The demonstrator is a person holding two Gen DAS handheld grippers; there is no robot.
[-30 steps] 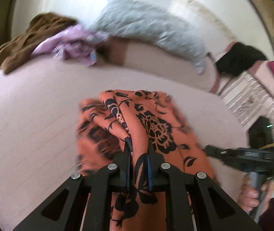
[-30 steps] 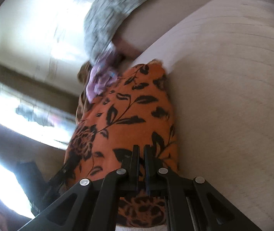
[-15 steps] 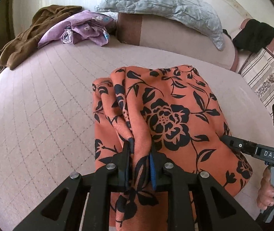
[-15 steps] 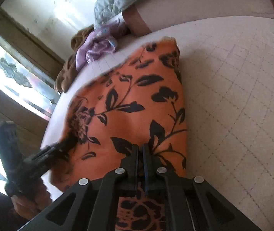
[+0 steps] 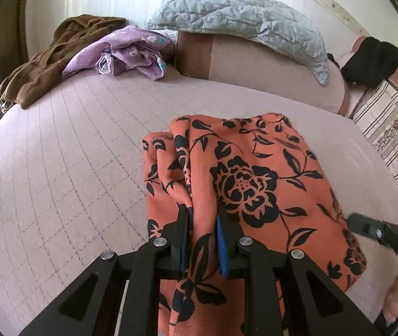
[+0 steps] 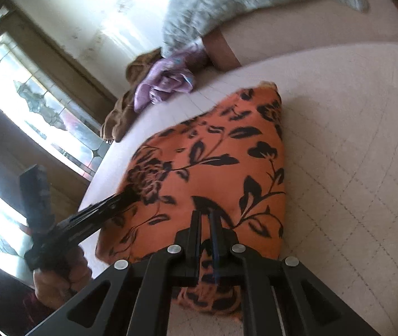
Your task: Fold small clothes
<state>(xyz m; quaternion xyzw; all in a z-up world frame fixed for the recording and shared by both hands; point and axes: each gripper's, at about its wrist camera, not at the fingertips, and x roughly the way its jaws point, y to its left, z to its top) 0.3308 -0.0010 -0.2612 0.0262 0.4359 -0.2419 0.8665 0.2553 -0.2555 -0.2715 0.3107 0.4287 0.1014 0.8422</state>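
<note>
Left wrist view: left tool (image 5: 204, 218) pinches a raised fold of the orange floral garment (image 5: 255, 173).

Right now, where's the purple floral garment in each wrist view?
Left wrist: purple floral garment upper left, on the bed's far side, beside the brown garment.
Right wrist: upper middle, blurred, under the grey quilted pillow.
Shared landmark: the orange floral cloth in front.
</note>
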